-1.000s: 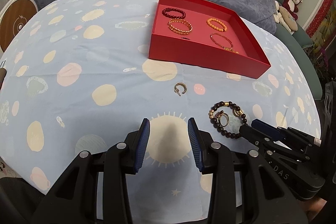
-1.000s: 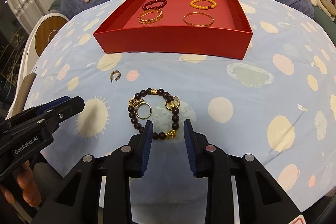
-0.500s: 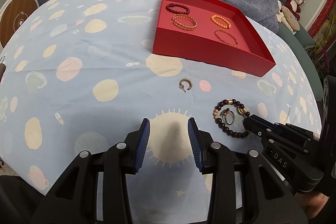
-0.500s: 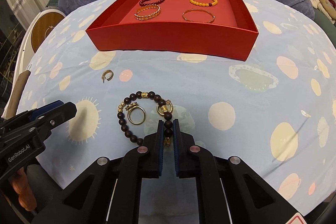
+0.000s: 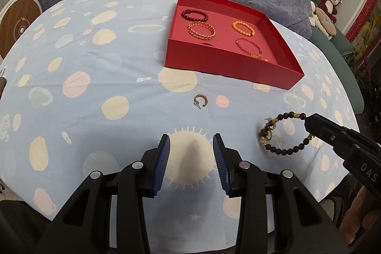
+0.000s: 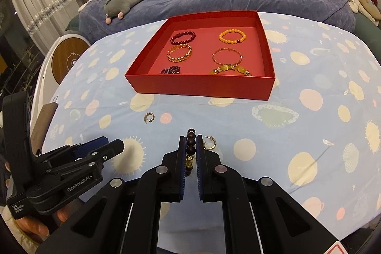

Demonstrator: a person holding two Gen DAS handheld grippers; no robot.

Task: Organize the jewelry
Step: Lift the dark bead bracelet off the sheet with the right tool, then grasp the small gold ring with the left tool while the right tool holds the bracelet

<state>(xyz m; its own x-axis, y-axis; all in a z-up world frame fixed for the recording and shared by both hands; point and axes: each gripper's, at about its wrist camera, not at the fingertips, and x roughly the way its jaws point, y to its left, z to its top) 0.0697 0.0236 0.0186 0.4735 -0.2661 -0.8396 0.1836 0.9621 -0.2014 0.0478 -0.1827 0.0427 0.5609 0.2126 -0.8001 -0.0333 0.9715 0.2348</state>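
Gripping the dark bead bracelet (image 6: 191, 142), right tongs (image 6: 190, 151) are clamped; left tongs (image 5: 192, 154) gape empty.

Spotted tablecloth (image 6: 309, 77): red tray (image 6: 202, 87), two hoop earrings (image 6: 149, 117).

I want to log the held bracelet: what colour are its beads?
Dark brown beads with a few gold ones, clearest in the left wrist view.

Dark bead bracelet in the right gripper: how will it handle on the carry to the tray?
Likely floppy: the dark bead bracelet hangs as a loose loop from the right gripper, pinched at only a few beads. Round glossy beads may slip or swivel between the pads. A gold ring seems caught in its low side and could drop off before the red tray.
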